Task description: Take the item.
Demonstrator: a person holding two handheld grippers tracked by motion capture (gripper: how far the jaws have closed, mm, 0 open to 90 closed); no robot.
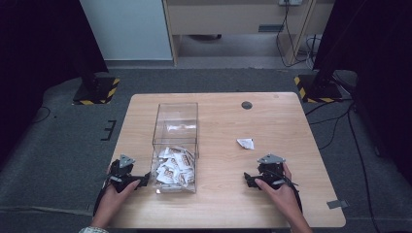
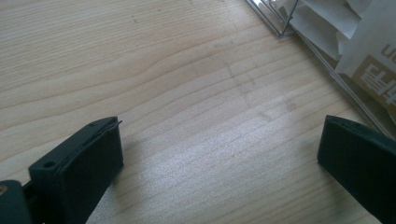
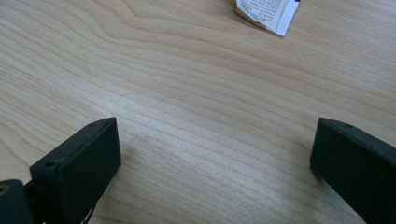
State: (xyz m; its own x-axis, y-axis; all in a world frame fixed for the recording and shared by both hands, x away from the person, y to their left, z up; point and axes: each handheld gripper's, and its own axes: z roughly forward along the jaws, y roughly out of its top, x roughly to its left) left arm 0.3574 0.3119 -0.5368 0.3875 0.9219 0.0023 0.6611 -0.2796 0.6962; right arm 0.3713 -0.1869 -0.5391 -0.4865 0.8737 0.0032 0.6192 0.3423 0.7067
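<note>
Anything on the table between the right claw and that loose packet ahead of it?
Nothing. The right gripper view shows bare wood from the open right claw up to the loose packet; the high view shows the same clear stretch.

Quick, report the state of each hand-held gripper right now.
Left hand-held gripper: open, holding nothing, beside the clear box.
Right hand-held gripper: open, holding nothing, the loose packet lying ahead of it.

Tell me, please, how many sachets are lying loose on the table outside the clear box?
1: a single sachet lies on the wooden table, right of the clear box that holds the rest.
</note>
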